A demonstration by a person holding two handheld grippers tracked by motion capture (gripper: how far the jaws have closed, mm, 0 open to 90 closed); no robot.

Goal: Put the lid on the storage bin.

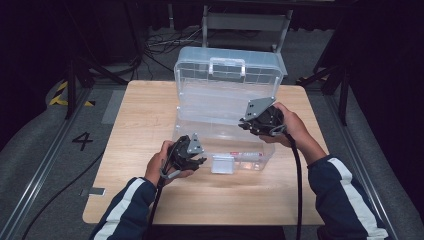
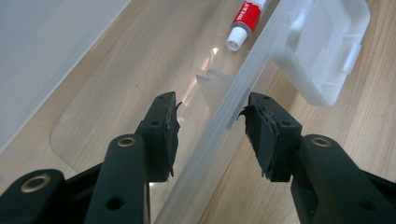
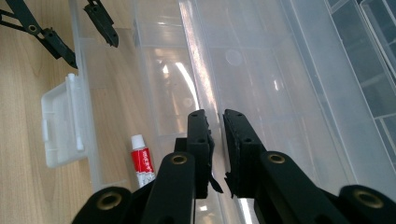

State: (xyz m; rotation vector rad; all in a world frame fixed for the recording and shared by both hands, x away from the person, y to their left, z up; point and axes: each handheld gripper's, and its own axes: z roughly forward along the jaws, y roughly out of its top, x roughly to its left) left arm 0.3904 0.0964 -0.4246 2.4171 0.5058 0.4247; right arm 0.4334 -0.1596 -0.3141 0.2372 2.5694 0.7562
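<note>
A clear plastic box (image 1: 227,70) stands open on the wooden table, its lid upright at the back. A red and white tube (image 2: 246,18) lies inside the base near the front wall (image 3: 142,161). My left gripper (image 2: 212,105) straddles the front wall (image 2: 219,126), one jaw inside and one outside, pads apart from the plastic; it sits at the box's front left corner (image 1: 200,159). My right gripper (image 3: 215,116) is shut on the thin rim of a clear inner tray (image 3: 205,70), over the box's right side (image 1: 246,122).
The box's white latch (image 2: 327,46) hangs off the front wall (image 1: 222,164). The lid's inside holds several small compartments (image 3: 369,56). Bare table (image 1: 140,125) lies left of the box and in front of it. Chair legs and cables are on the floor behind.
</note>
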